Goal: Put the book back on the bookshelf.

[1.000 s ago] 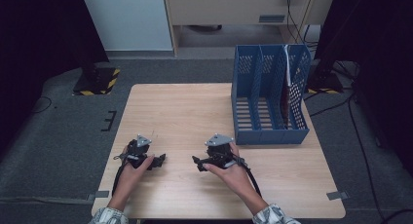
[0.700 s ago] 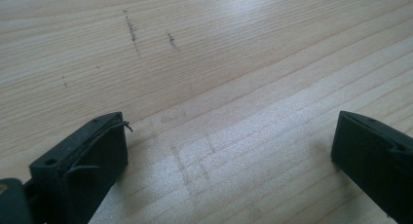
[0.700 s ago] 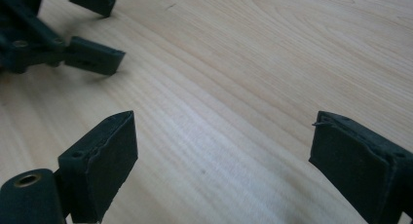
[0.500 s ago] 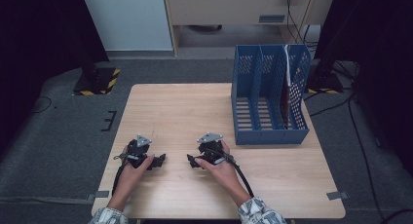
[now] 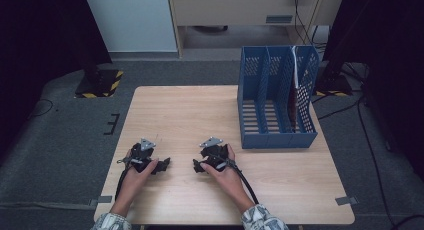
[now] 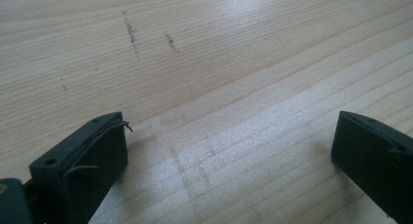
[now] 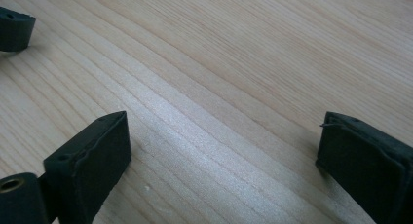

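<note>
Both grippers rest low on the wooden table (image 5: 200,115) near its front edge, each held by a hand. My left gripper (image 5: 162,166) points right and my right gripper (image 5: 197,165) points left, so their tips face each other a short gap apart. In the left gripper view, my left gripper (image 6: 229,141) stands open over bare wood, jaws wide apart. My right gripper (image 7: 221,141) is open too in its own view, with nothing between its jaws. A tip of the other gripper (image 7: 14,27) shows at the top left there.
A blue file rack (image 5: 277,97) with three slots stands at the table's right back part; its rightmost slot holds a dark book or folder (image 5: 293,90). Dark floor with cables surrounds the table. A white cabinet stands behind.
The right hand slid its gripper leftward, closer to the left gripper. The left gripper stayed put.
</note>
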A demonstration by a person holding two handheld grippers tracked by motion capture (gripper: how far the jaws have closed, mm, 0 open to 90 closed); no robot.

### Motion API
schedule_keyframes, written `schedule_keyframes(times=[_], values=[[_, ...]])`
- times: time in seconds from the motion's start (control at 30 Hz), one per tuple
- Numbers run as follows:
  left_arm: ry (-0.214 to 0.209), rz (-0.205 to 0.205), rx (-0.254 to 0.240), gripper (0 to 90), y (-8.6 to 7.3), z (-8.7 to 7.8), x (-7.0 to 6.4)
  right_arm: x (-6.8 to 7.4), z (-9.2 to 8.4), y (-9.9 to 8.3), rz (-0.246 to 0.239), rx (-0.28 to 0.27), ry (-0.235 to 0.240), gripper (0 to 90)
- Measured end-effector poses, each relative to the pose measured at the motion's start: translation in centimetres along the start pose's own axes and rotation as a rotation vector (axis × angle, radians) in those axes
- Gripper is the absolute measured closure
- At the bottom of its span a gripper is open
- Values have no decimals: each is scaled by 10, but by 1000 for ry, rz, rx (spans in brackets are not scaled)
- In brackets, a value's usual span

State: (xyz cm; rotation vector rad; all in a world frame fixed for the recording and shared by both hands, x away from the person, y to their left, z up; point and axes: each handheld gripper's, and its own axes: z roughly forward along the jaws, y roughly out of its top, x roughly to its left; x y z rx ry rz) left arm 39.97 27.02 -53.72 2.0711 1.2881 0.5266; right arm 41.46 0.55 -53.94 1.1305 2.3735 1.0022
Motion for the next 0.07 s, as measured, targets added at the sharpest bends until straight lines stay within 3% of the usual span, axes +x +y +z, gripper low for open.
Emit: schedule_keyframes(times=[0.07], values=[[-1,0,0,0,0,0,0,0,0,0,2,1,-2,51]])
